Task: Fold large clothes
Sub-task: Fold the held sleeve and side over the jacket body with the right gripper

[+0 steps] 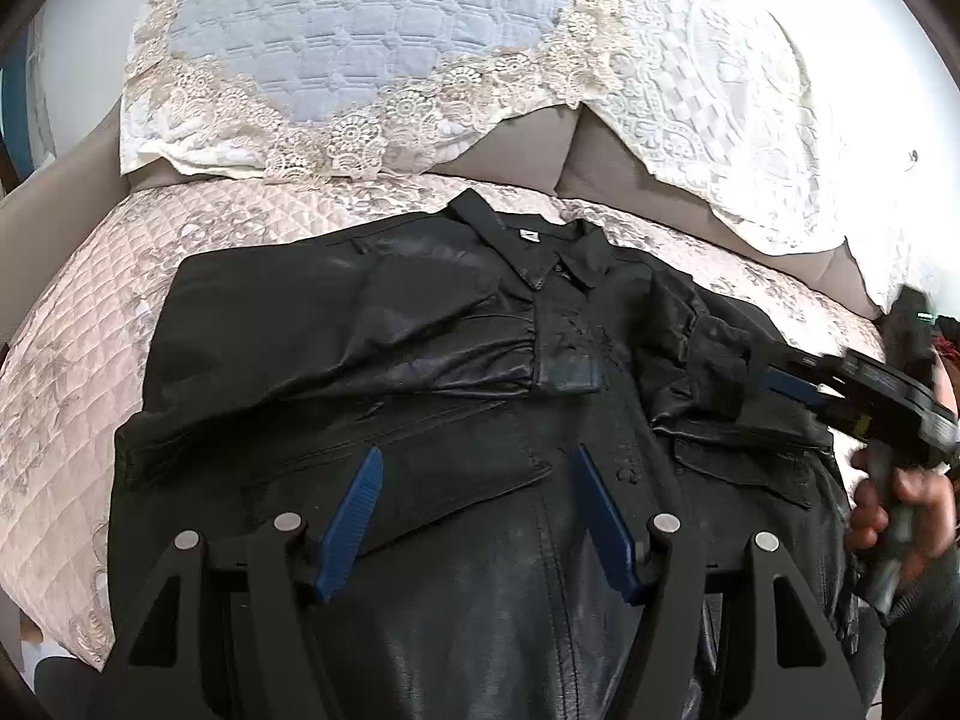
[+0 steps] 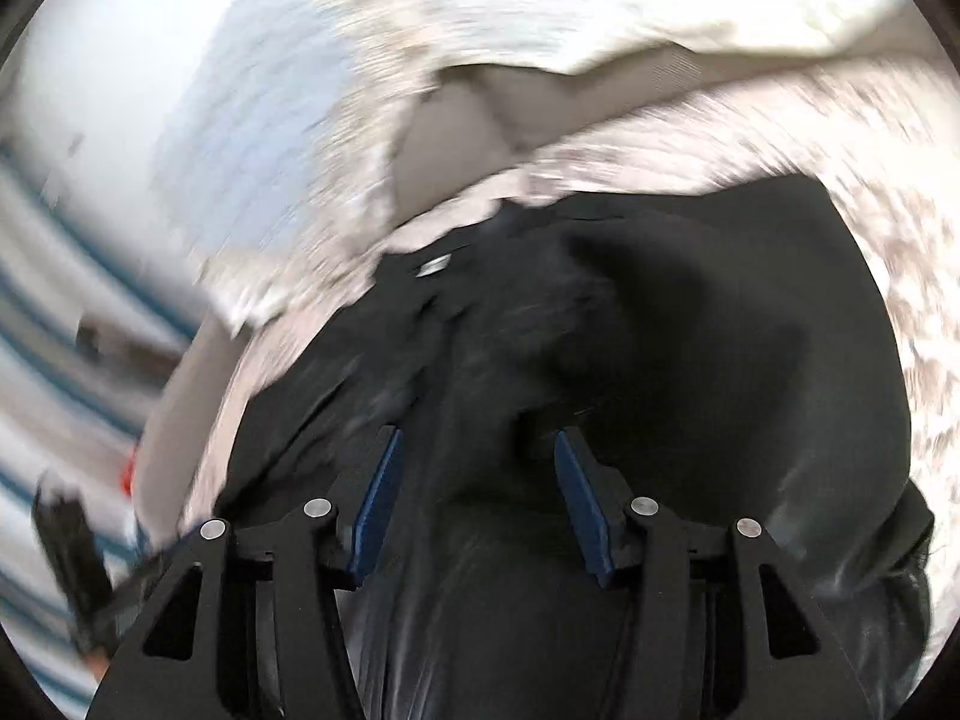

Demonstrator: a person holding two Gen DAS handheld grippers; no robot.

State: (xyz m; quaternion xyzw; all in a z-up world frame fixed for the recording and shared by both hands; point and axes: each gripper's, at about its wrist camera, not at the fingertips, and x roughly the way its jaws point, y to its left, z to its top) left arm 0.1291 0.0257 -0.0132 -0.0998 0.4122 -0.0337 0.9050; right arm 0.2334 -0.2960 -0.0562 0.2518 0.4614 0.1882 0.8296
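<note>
Setting: a sofa seat under one pale quilted cover (image 1: 78, 324), with two lace-edged throws on the backrest, a blue-centred one (image 1: 336, 42) to the left and a white one (image 1: 708, 96) to the right. Item: one black leather jacket (image 1: 480, 360), laid front up across the cover, collar (image 1: 528, 246) toward the backrest; two sleeves, the left sleeve (image 1: 420, 354) folded across the chest, the right sleeve (image 1: 708, 354) bunched in a heap near the shoulder. Grippers, two: left gripper (image 1: 477, 516) hovering over the lower front, jaws wide, holding nothing; right gripper (image 2: 474, 492) at the jacket's right side, jaws apart with leather between the pads and, as far as the blurred right view shows, not clamped. Risks, judged: the bunched sleeve may slide back open; slick leather may slip from a shallow pinch; a hard pull could drag the whole jacket and the cover askew.
</note>
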